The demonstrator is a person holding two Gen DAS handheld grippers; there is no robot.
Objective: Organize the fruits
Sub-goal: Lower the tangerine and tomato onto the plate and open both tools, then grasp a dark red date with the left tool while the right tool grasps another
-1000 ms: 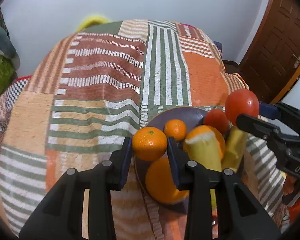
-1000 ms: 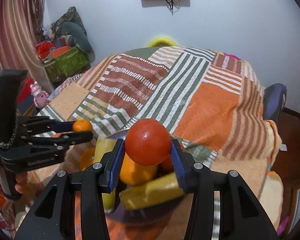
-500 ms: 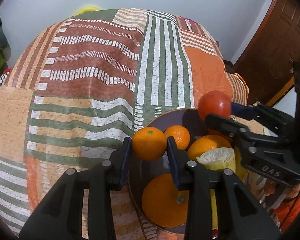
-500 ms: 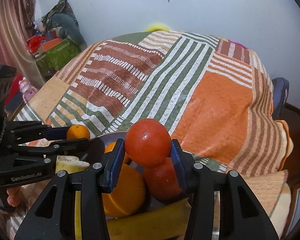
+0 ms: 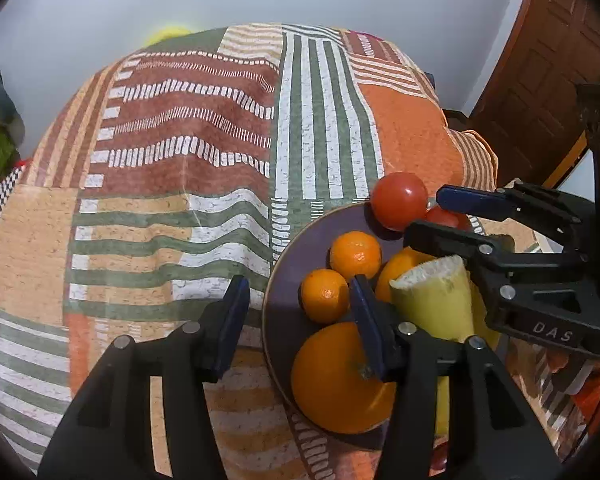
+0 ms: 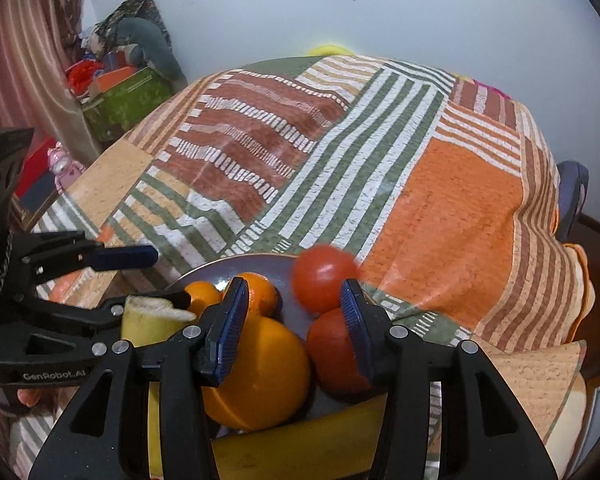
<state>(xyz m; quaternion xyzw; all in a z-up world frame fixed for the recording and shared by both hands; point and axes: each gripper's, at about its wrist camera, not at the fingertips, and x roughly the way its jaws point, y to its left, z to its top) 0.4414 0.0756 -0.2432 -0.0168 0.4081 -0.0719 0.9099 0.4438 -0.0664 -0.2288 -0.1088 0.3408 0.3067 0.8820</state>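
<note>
On purple plate: oranges, tomatoes, bananas.

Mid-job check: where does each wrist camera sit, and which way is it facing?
Left wrist: on the left gripper, seen at frame bottom, jaws opening with a small orange loose between them; looks down across the plate.
Right wrist: on the right gripper, seen at frame bottom; looks down across the plate.
Shared: plate, tomato, each other's gripper.

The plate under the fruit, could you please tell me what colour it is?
The plate is dull purple with a thin tan rim, clearest in the left wrist view.
</note>
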